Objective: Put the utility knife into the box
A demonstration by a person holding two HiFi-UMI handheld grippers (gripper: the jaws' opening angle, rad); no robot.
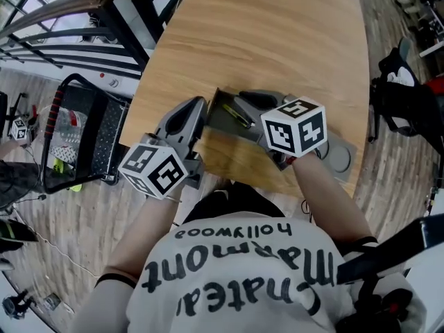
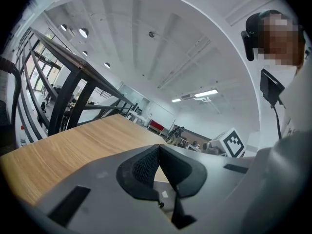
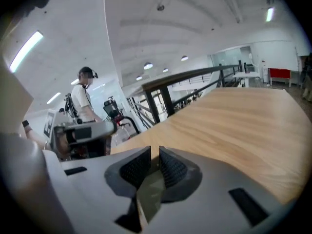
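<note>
An olive-grey box [image 1: 216, 122] stands open near the front edge of the wooden table [image 1: 277, 40]. The utility knife [image 1: 238, 115], black and yellow, lies inside it. A tan panel of the box [image 1: 232, 158] spreads toward me. My left gripper [image 1: 201, 107] is at the box's left wall; in the left gripper view its pads [image 2: 146, 165] meet at the tips, with nothing visible between them. My right gripper [image 1: 244, 97] reaches over the box's far side. The right gripper view shows it [image 3: 154, 152] shut on a thin olive flap of the box [image 3: 148, 191].
A black wire cart [image 1: 76, 134] stands on the floor left of the table, below dark railings [image 1: 118, 19]. A black bag [image 1: 399, 96] sits to the right. A person with a backpack [image 3: 85, 99] stands beyond the table's left end.
</note>
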